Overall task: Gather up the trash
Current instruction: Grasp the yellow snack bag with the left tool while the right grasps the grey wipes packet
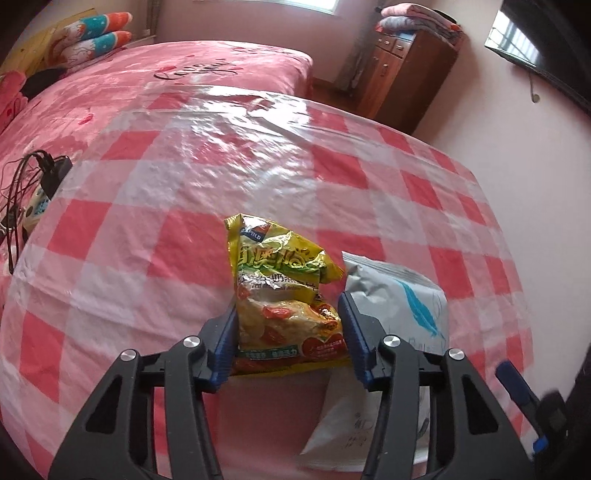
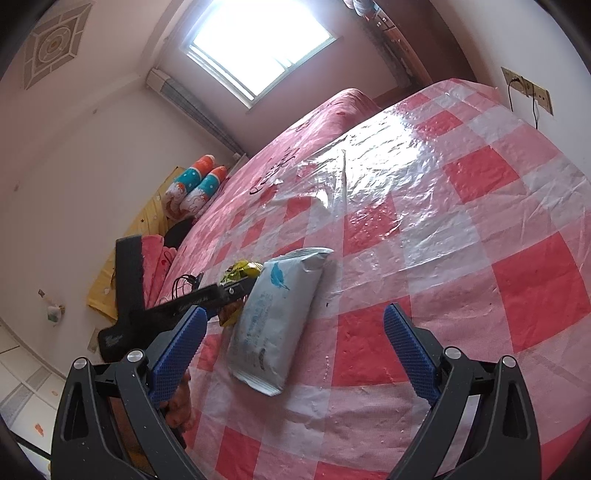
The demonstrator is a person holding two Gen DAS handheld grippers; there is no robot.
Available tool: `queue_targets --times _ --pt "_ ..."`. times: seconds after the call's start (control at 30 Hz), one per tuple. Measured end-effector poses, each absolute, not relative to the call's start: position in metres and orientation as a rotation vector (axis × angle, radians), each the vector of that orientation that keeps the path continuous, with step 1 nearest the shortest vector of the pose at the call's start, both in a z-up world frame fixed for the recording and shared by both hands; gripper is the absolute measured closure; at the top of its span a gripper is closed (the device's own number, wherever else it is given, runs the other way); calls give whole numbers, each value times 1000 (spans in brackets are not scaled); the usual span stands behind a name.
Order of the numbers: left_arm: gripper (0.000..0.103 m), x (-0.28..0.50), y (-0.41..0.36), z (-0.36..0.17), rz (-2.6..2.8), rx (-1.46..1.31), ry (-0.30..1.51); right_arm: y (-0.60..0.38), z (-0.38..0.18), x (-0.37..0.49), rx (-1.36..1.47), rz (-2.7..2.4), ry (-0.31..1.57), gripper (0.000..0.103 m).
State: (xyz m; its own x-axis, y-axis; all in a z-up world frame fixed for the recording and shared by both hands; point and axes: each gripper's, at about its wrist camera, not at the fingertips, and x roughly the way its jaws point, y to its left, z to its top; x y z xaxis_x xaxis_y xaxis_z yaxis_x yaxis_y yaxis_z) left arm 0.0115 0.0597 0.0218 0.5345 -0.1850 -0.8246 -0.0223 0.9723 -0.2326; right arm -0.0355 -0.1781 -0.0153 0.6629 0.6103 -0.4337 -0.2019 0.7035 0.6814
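Observation:
A crumpled yellow snack bag [image 1: 284, 295] stands on the red-and-white checked plastic sheet [image 1: 184, 229]. My left gripper [image 1: 288, 302] has its blue pads pressed against both sides of the bag's lower half. Just right of it lies a grey-white wipes pack [image 1: 399, 295] with a blue feather print. In the right wrist view, the same wipes pack [image 2: 273, 317] lies flat ahead of my right gripper [image 2: 295, 312], which hangs open above the sheet without touching it. Beyond the pack, the left gripper [image 2: 221, 291] holds the yellow bag [image 2: 242, 271].
The checked sheet covers a surface next to a pink bed [image 1: 166, 74] with patterned pillows [image 1: 96, 33]. Black cables and a charger [image 1: 44, 173] lie at the sheet's left edge. A wooden cabinet [image 1: 402, 70] stands behind, and a wall socket [image 2: 532, 90] is at the right.

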Motion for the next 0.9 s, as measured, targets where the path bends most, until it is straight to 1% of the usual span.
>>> queue_targets --times 0.2,0.4,0.63,0.9 --pt "51 -19 48 22 -151 -207 1009 -170 -17 -34 602 505 745 8" --pt "51 -49 44 22 -214 -200 1020 -152 -15 -36 507 485 778 8" --pt "52 -70 62 28 -180 -200 985 -134 -13 -36 398 447 785 8" --pt "52 -77 85 27 -172 -222 961 -111 -16 -25 306 392 821 8"
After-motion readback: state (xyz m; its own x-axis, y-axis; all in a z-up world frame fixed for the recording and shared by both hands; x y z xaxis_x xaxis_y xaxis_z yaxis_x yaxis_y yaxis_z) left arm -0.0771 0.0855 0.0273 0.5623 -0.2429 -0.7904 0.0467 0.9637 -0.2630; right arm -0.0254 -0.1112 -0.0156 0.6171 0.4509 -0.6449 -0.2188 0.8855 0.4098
